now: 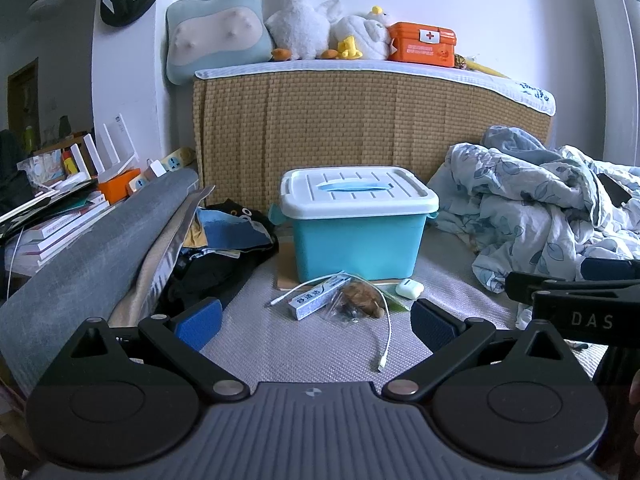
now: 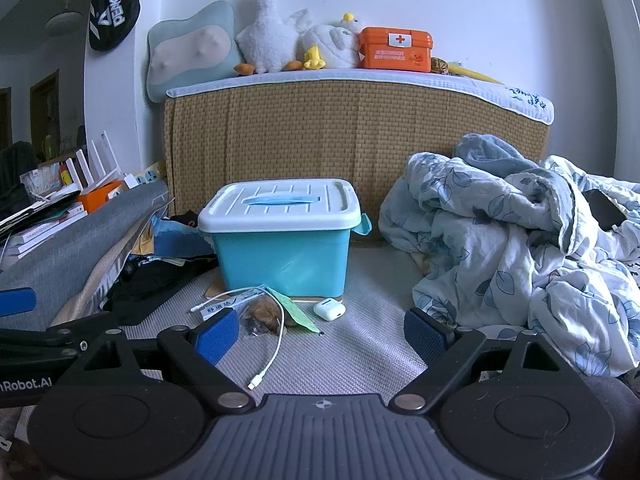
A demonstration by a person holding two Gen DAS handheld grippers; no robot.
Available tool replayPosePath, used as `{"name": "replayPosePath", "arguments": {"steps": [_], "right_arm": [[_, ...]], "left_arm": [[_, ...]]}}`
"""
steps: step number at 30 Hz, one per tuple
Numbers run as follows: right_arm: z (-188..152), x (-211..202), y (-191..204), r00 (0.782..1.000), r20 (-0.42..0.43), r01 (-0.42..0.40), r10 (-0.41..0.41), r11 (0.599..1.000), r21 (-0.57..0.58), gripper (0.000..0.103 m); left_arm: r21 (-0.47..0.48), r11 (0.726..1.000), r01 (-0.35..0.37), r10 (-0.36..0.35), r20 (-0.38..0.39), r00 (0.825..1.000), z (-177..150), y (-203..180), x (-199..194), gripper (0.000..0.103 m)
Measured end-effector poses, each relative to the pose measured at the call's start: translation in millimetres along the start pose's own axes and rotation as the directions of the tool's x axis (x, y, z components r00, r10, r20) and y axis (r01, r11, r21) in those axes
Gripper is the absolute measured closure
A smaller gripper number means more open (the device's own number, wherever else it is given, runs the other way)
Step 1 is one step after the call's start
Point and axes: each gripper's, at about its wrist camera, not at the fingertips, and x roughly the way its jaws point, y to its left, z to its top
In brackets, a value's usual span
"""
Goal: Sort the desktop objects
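A turquoise storage box [image 1: 356, 240] [image 2: 282, 258] with a shut white lid stands on the grey mat. In front of it lie a white charging cable [image 1: 386, 332] [image 2: 272, 354], a small blue-and-white carton [image 1: 320, 296] [image 2: 218, 307], a clear bag of brown bits [image 1: 358, 300] [image 2: 262, 316] and a white earbud case [image 1: 409, 289] [image 2: 329, 309]. My left gripper [image 1: 316, 324] hovers open short of this pile. My right gripper [image 2: 320, 336] is open too, with the cable lying on the mat below the gap between its blue pads and nothing held.
A crumpled floral quilt [image 1: 548, 208] [image 2: 520, 256] fills the right side. Dark clothes [image 1: 224, 256] and a grey padded edge [image 1: 100, 240] crowd the left, with books and a router behind. A woven headboard [image 1: 360, 128] with plush toys and an orange first-aid box [image 1: 422, 42] backs the scene.
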Motion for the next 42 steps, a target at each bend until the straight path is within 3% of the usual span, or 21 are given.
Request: {"name": "replayPosePath", "arguments": {"steps": [42], "right_arm": [[-1.6,0.9,1.8,1.0,-0.006,-0.001,0.001,1.0,-0.007,0.011]], "left_arm": [[0.025,0.999,-0.025,0.024,0.006,1.0,-4.4,-9.6,-2.7,0.0]]}}
